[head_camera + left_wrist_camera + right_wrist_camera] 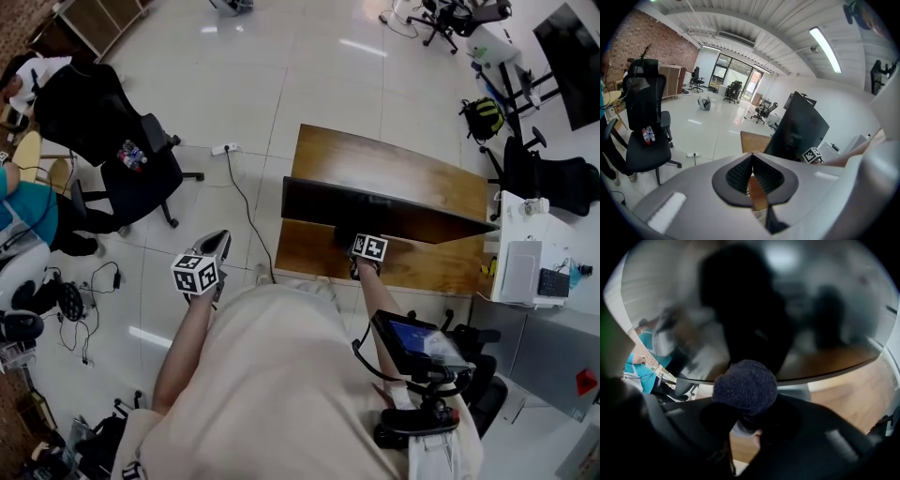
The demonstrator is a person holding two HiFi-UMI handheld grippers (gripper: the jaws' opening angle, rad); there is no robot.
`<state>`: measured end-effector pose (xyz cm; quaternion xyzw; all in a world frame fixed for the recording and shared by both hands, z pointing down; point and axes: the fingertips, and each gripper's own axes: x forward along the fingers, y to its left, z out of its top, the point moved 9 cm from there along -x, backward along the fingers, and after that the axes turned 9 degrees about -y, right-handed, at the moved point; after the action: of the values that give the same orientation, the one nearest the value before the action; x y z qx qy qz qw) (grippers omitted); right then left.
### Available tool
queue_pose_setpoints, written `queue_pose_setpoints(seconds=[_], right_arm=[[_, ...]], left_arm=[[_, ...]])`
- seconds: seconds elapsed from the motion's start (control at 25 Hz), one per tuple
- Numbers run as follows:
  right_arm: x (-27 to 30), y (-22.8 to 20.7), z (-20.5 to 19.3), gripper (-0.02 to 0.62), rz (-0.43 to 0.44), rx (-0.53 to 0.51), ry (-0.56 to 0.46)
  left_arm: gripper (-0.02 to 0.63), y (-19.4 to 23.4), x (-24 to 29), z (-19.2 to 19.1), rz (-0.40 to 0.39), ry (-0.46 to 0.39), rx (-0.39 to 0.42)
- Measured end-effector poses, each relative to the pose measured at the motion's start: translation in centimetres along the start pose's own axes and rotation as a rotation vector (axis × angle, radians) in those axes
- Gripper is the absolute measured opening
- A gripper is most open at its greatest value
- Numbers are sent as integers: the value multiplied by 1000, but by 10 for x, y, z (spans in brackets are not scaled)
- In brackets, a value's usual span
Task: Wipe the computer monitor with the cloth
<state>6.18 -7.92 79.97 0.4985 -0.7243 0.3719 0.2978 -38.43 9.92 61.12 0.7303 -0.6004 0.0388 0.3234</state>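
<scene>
Cloth: dark blue-grey, nubbly, bunched into a rounded wad. It is pinched in the right gripper, and its top lies at the lower edge of the monitor. Whether it touches the screen cannot be told. The cloth's lower end is hidden between the jaws, and in the head view the right gripper's marker cube covers the whole cloth. Monitor: black, wide, glossy, standing on a wooden desk; its screen shows only blurred reflections. Left gripper: jaws closed together with nothing between them, held left of the monitor, over floor tiles. Black office chair: farther left of the monitor.
</scene>
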Motion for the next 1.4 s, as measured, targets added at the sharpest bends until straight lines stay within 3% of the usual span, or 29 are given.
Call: queue_pose_setpoints(seconds=[0.52,1.4], right_arm=[[23,86,-7,109,77,-31,-6],[61,218,-10,110,211,-115,33]], left_arm=[[-15,42,-22,8,-18,16,24],[-14,95,-62,1,5,-9,-4]])
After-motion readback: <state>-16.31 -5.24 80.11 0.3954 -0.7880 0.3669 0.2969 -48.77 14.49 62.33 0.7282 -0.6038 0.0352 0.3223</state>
